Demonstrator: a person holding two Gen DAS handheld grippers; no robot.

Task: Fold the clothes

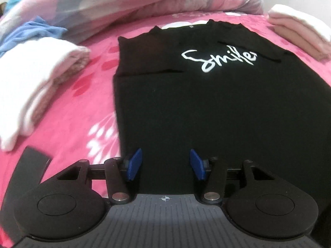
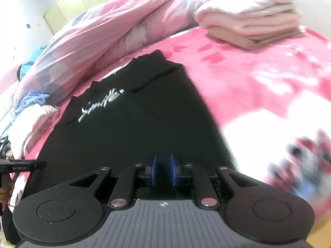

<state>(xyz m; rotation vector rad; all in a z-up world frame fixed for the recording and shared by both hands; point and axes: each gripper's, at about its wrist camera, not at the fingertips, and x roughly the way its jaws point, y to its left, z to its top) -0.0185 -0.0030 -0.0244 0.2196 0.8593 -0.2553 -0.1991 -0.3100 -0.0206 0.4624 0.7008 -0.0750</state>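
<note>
Left gripper [image 1: 166, 164]: blue pads spread wide, nothing between them, sitting low over the near hem of the black T-shirt [image 1: 217, 95]. Right gripper [image 2: 164, 172]: pads drawn close with a narrow gap, over the shirt's near edge; dark fabric fills the gap, but I cannot tell if it is actually pinched.

T-shirt lies flat on the pink floral bedsheet [image 1: 82, 111], front up, hem toward the grippers, collar at the far end. Both sleeves are folded in over the body, so the sides run roughly straight. White script print [image 1: 219, 59] reads "Smile", on the chest, toward the shirt's right half in the left view.

Beside the shirt on the left: a folded white-and-pink stack [image 1: 35, 86], apart from it, blurred. Past the collar end on the right: a second folded stack [image 2: 250, 18], white over beige layers, well apart from the shirt.

Farther back: crumpled blue garment [image 1: 35, 33] behind the left stack, then a bunched pink and grey duvet [image 2: 99, 33] across the far edge of the bed. Pale yellow cabinet [image 2: 76, 2] behind it.
</note>
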